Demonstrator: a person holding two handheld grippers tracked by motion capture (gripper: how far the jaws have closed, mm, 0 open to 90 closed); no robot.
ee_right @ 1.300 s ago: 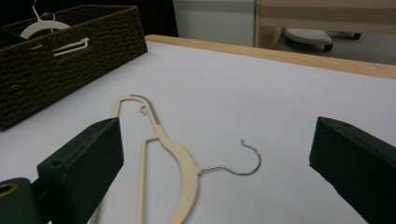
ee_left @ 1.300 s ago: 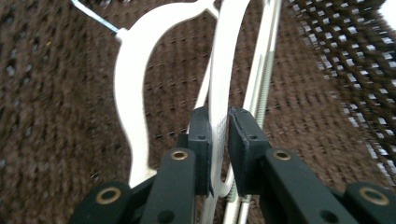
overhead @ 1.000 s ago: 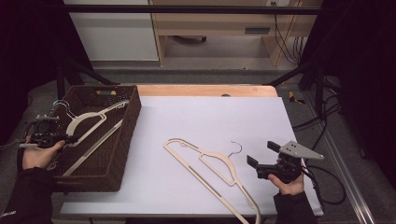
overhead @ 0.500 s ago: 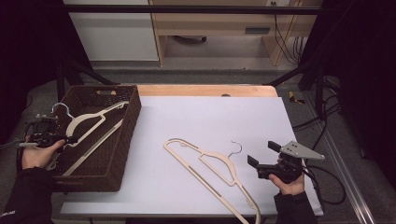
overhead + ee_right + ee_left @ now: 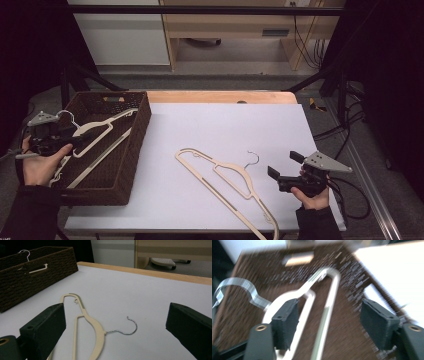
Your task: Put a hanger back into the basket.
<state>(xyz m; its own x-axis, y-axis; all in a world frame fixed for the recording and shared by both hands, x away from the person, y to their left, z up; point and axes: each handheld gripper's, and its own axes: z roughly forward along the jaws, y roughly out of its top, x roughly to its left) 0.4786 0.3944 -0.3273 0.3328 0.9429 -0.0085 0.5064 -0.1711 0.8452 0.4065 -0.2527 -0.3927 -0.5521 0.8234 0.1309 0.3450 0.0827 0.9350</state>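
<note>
white tabletop (image 5: pixel 225 130), wood rear edge; dark room behind.

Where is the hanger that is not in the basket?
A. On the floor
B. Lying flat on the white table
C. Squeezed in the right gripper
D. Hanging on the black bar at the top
B: the cream hanger lies flat on the white table, its wire hook toward the right gripper, whose jaws stand open and apart from it, as the right gripper view also shows.
</note>
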